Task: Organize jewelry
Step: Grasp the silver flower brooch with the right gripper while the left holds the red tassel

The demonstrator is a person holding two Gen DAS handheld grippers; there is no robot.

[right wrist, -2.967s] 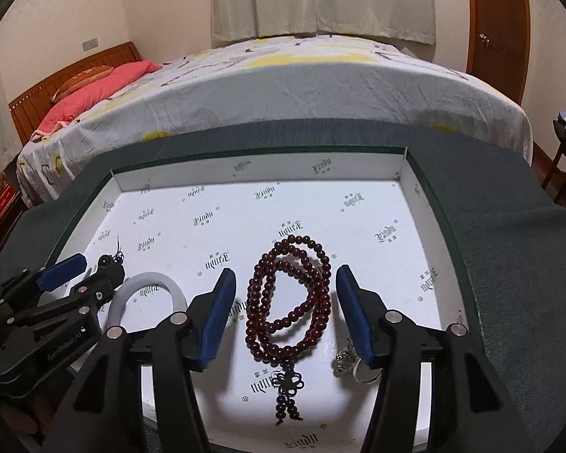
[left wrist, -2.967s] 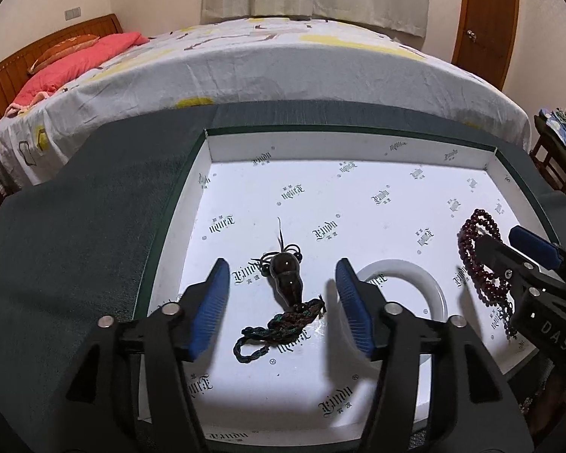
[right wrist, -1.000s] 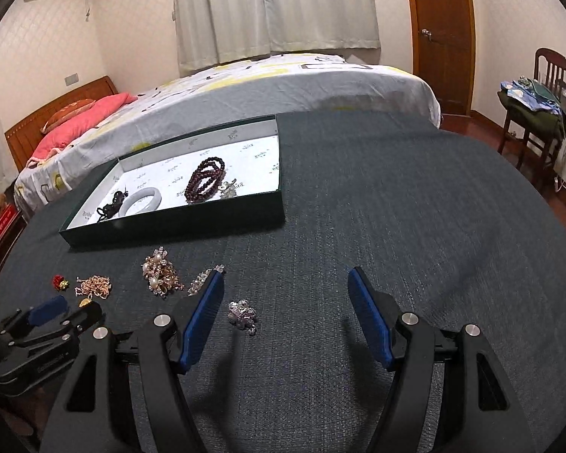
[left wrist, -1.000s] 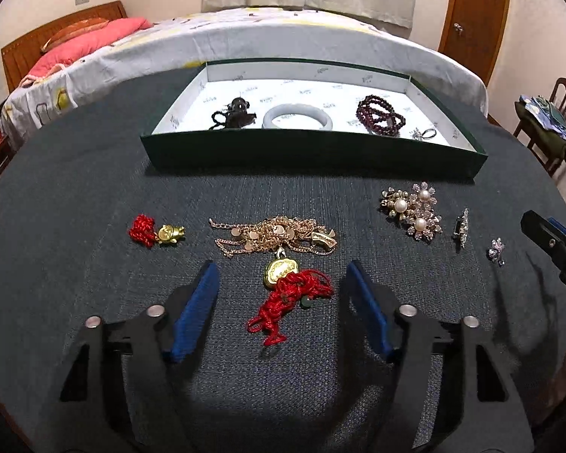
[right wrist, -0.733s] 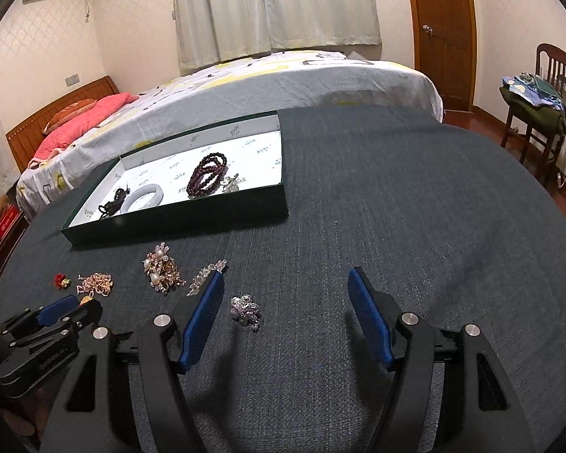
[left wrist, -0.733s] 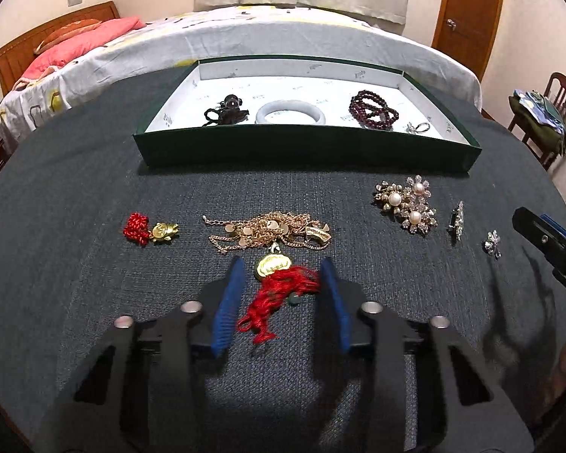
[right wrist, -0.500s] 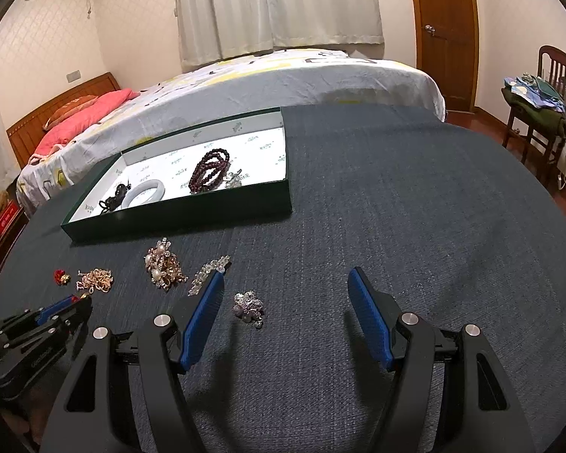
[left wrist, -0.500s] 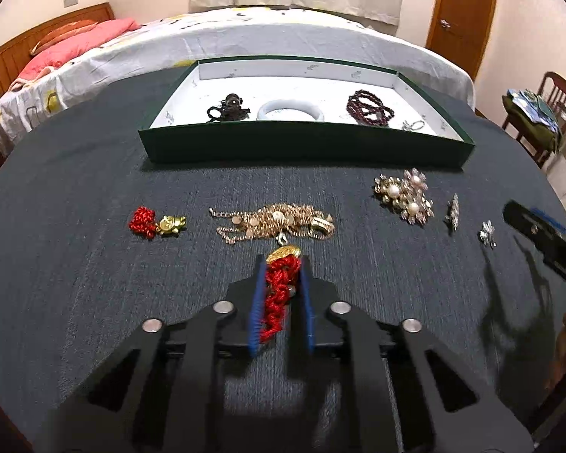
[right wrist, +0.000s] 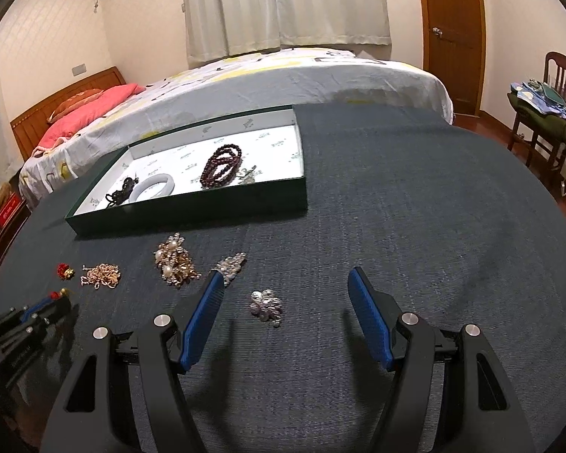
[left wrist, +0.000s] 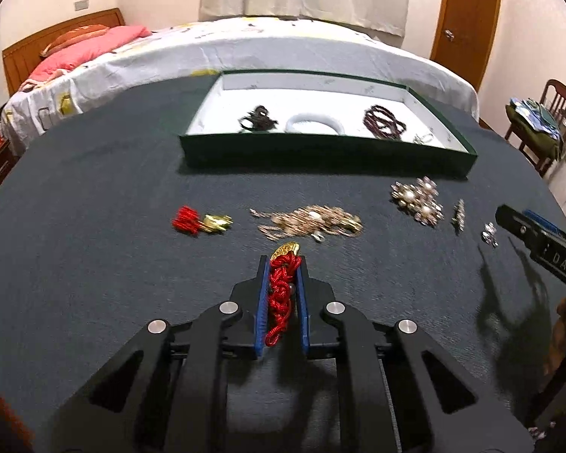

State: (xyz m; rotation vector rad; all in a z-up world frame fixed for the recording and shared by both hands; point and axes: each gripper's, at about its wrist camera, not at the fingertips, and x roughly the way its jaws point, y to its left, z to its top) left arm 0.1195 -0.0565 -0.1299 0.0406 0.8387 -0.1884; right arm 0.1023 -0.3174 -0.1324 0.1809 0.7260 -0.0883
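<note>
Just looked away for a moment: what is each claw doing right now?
Left claw: has just closed on the red cord charm, gripping it.
Right claw: open, holding nothing.

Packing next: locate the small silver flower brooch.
Right wrist view: small silver flower brooch lies on the dark cloth between the open right gripper, nearer the left pad.

Tray (left wrist: 320, 153) behind jewelry row (left wrist: 309, 222), bed (left wrist: 245, 49) behind table (left wrist: 94, 226)

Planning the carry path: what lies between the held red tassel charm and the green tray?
In the left wrist view, the gold chain pile lies between the red tassel charm and the green tray.
</note>
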